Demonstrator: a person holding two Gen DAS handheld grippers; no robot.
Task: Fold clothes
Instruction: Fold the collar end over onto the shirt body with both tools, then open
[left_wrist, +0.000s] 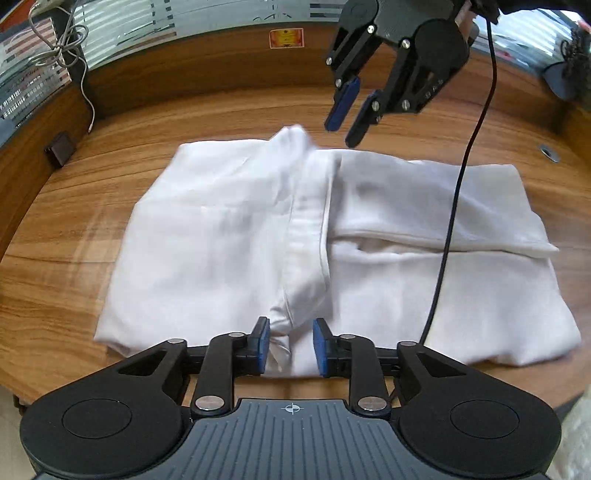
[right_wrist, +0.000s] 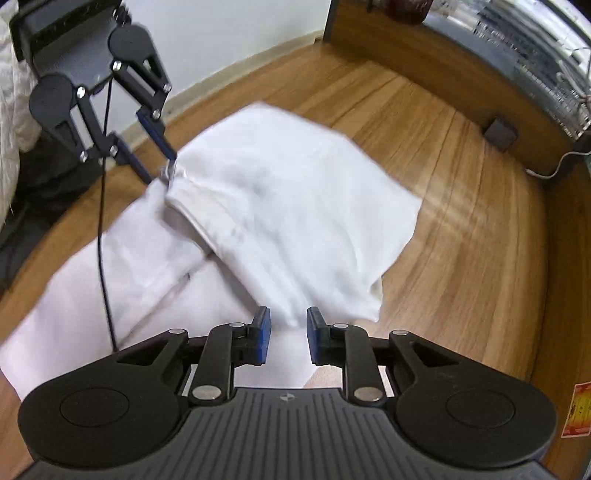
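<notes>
A soft white piece of clothing (left_wrist: 229, 229) lies partly folded in the middle of your brown wooden tabletop (left_wrist: 74, 229). One side of it is flipped over the other, so a long folded edge runs down the middle. Your left gripper (left_wrist: 291, 345) sits low at the near edge of the cloth. Its blue pads (left_wrist: 263, 343) are apart, and a small bunched bit of the white cloth sits between them, but the pads do not squeeze it. Your right gripper (left_wrist: 347, 118) hangs in the air above the far edge of the cloth and does not touch it. Its two blue fingers are a little apart and hold nothing. A thin black cable (left_wrist: 458, 192) hangs down across the right side of the cloth. A small dark square block (left_wrist: 60, 149) sits near the far left side of the tabletop, well away from the cloth.
</notes>
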